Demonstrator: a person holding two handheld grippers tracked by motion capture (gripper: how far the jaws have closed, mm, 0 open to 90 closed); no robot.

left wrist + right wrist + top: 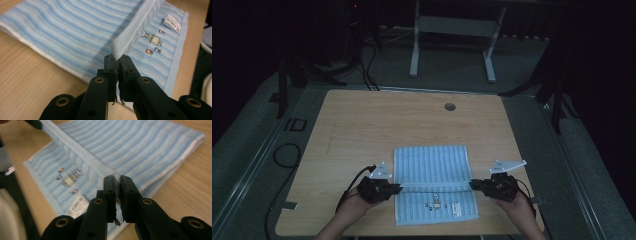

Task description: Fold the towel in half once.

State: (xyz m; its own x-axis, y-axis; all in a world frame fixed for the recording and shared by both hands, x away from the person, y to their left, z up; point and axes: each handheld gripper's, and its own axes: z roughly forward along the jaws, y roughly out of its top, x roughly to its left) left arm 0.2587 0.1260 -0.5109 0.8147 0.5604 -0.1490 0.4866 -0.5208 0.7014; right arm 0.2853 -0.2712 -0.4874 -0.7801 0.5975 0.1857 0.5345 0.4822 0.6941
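Dim room, wooden table point(362, 125), and both the left gripper point(398, 188) and right gripper point(473, 184) are clamped on the striped towel's point(432, 162) folded edge near the table's front, where 1 uneven tug could skew the fold.

**Lighting and picture quality**

The high view was dim and grainy; the room beyond the counter point(362, 125) sank into near black. Both gripper views were brighter and evenly lit. The towel point(75, 32) cast a soft shadow beneath its raised fold. In the right gripper view, the near left edge was blurred.
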